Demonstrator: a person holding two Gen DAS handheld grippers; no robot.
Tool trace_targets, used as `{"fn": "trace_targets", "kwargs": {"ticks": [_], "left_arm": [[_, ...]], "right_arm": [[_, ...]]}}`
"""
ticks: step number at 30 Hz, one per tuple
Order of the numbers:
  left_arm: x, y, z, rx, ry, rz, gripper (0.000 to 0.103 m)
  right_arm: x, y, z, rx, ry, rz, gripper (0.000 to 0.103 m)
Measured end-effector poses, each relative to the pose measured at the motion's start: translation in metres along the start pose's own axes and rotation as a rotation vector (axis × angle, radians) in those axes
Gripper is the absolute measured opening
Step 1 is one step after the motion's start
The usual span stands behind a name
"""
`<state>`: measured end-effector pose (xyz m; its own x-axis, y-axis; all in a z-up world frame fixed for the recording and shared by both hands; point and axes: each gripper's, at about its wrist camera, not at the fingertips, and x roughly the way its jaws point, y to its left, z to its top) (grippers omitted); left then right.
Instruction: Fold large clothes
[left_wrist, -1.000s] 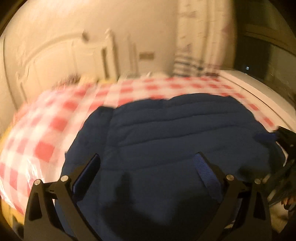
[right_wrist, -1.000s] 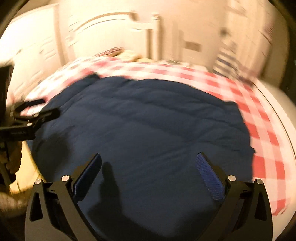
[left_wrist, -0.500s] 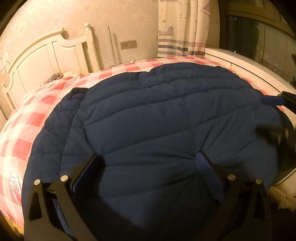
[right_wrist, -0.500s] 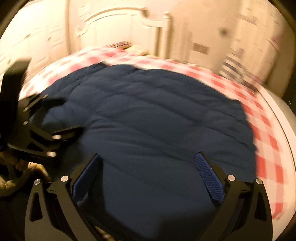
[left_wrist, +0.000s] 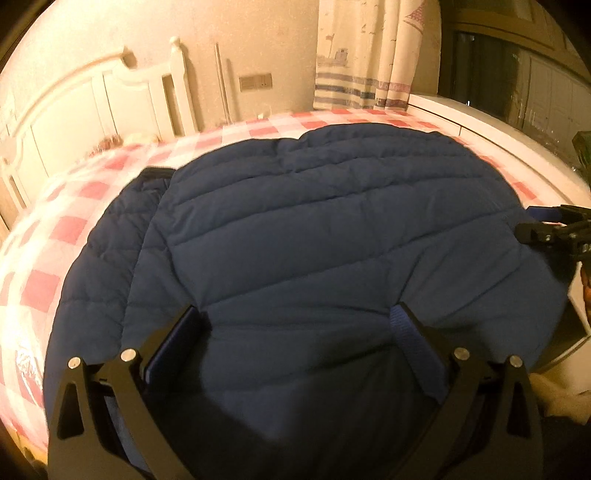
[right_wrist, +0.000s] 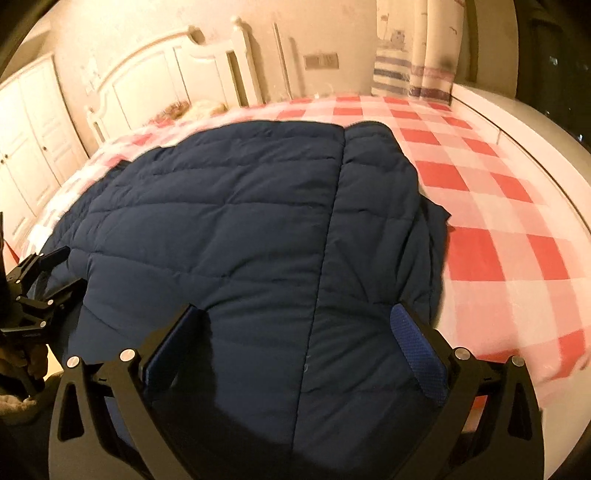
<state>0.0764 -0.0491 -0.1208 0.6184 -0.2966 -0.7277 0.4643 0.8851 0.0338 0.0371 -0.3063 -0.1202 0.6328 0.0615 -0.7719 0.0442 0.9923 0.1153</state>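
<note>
Sprawling across checked bedding, quilted navy jacket (puffy, channel-stitched), both tools gaping.

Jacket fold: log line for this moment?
navy quilted jacket flat on checked bed | left gripper open | right gripper open | no grasp yet

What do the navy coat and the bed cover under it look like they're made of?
Navy coat: seemingly a smooth, matte synthetic shell over soft padding; stitched quilt lines puff into channels. Bed cover: looks like thin woven cloth, matte, in a red and white check; the fibre cannot be told.
</note>
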Motion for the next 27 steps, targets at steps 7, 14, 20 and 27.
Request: {"fn": "trace_targets", "kwargs": {"ticks": [7, 14, 20, 27], "left_arm": [[-0.005, 0.050, 0.076, -0.110, -0.079, 0.093, 0.101], [0.075, 0.080, 0.140, -0.093, 0.052, 0.291, 0.101], [0.130, 0.107, 0.133, -0.126, 0.116, 0.282, 0.101], [0.132, 0.121, 0.127, -0.198, 0.112, 0.202, 0.101]], "right_arm": [[-0.009, 0.049, 0.069, -0.111, -0.145, -0.026, 0.092], [0.068, 0.125, 0.139, -0.236, -0.044, -0.015, 0.062], [0.135, 0.148, 0.145, -0.329, 0.025, -0.089, 0.063], [0.128, 0.133, 0.148, -0.253, 0.026, -0.023, 0.062]]}}
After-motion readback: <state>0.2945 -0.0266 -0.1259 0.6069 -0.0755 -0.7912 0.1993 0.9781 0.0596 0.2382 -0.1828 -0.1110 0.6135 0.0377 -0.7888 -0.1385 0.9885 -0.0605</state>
